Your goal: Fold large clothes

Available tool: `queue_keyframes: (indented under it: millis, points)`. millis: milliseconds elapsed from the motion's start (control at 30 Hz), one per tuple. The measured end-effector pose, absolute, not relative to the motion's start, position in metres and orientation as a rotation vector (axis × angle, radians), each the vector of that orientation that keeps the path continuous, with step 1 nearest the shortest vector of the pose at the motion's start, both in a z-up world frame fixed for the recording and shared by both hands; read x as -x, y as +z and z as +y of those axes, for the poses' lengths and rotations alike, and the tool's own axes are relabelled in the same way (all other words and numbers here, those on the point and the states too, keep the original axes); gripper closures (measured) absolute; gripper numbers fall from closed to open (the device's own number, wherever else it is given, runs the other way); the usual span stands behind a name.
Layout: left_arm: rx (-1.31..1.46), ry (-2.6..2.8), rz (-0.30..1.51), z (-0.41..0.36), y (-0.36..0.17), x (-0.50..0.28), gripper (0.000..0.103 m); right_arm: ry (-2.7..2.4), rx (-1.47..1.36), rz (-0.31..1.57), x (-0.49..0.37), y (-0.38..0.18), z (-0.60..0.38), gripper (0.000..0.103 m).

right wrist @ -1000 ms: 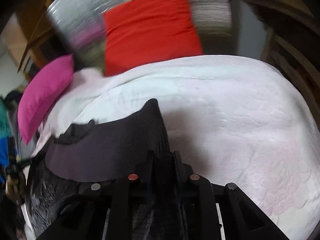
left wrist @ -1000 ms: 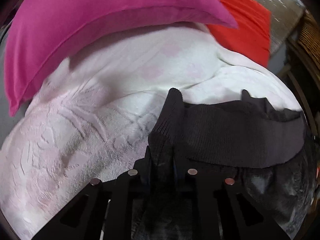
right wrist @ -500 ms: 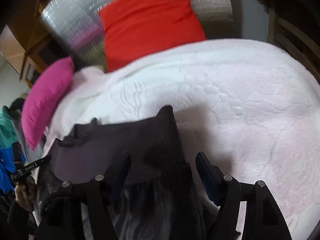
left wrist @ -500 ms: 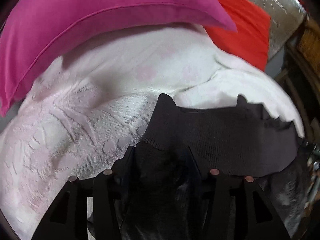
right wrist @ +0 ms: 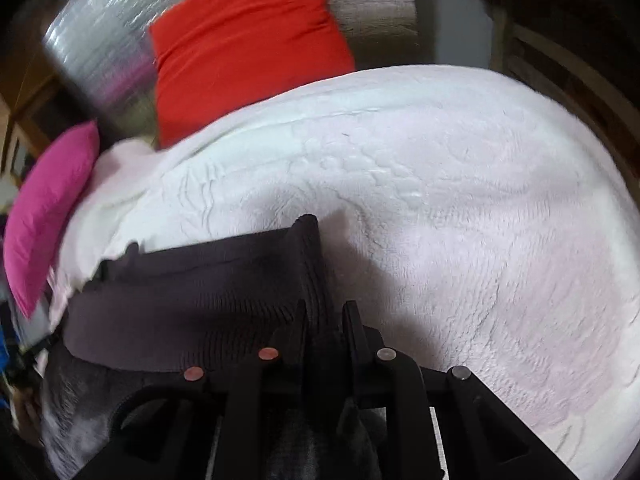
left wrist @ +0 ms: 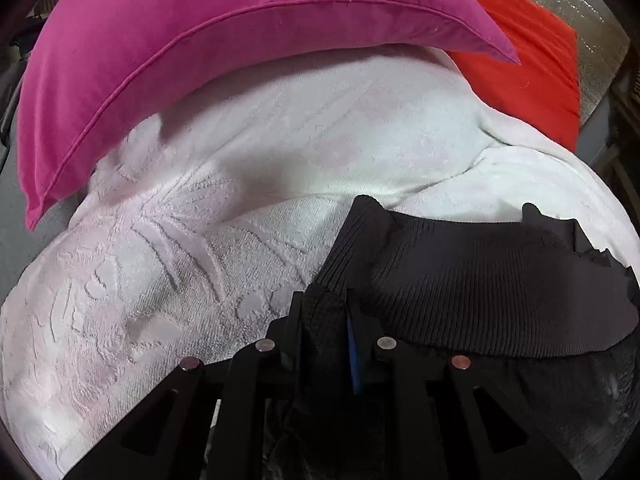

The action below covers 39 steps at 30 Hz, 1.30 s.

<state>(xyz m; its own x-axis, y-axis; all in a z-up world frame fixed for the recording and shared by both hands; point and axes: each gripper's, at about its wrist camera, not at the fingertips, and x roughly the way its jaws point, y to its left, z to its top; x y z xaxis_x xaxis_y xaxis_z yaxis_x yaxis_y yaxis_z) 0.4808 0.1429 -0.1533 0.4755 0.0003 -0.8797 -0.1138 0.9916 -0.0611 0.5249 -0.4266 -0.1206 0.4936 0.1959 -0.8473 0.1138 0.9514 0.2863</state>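
Note:
A dark ribbed knit garment (left wrist: pixel 480 280) lies on a white textured bedspread (left wrist: pixel 180 272), stretched between my two grippers. My left gripper (left wrist: pixel 324 304) is shut on the garment's left end, the fabric bunched between its fingers. In the right wrist view the same garment (right wrist: pixel 192 292) runs off to the left, and my right gripper (right wrist: pixel 324 312) is shut on its right end. The garment's lower part hangs below both grippers and is mostly hidden.
A magenta pillow (left wrist: pixel 220 40) lies at the bed's head on the left, and it also shows in the right wrist view (right wrist: pixel 48 208). A red pillow (right wrist: pixel 244 40) leans on a silver foil-like panel (right wrist: pixel 100 40). Wooden slats (right wrist: pixel 560 68) stand at the far right.
Both grippers opened about half a second ago and have shut again on the garment's ends. The garment's top edge sits slightly farther up the bedspread.

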Motion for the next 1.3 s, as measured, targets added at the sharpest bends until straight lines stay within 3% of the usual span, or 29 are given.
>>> queue_keyframes:
  millis: [233,267,333,367,667,933,1300]
  points:
    - [0.061,0.094,1.063,0.138,-0.152,-0.479,0.077,0.033,-0.350,1.058,-0.525,-0.122,-0.429,0.083]
    - [0.065,0.089,1.061,0.139,-0.149,-0.479,0.070,0.038,-0.358,1.058,-0.524,-0.118,-0.429,0.078]
    - [0.076,0.080,1.049,0.141,-0.135,-0.472,0.056,0.026,-0.370,1.041,-0.518,-0.106,-0.432,0.055]
    - [0.085,0.082,1.039,0.144,-0.127,-0.467,0.054,0.018,-0.361,1.022,-0.512,-0.096,-0.433,0.044]
    - [0.072,0.102,0.827,0.129,-0.050,-0.354,0.051,0.103,-0.223,0.836,-0.406,-0.012,-0.381,0.035]
    - [-0.063,0.089,0.781,0.051,-0.085,-0.284,0.051,0.073,0.042,0.811,-0.335,-0.064,-0.292,0.034]
    - [-0.109,0.184,0.833,0.061,-0.131,-0.279,0.048,-0.004,0.032,0.843,-0.327,-0.094,-0.310,0.030]
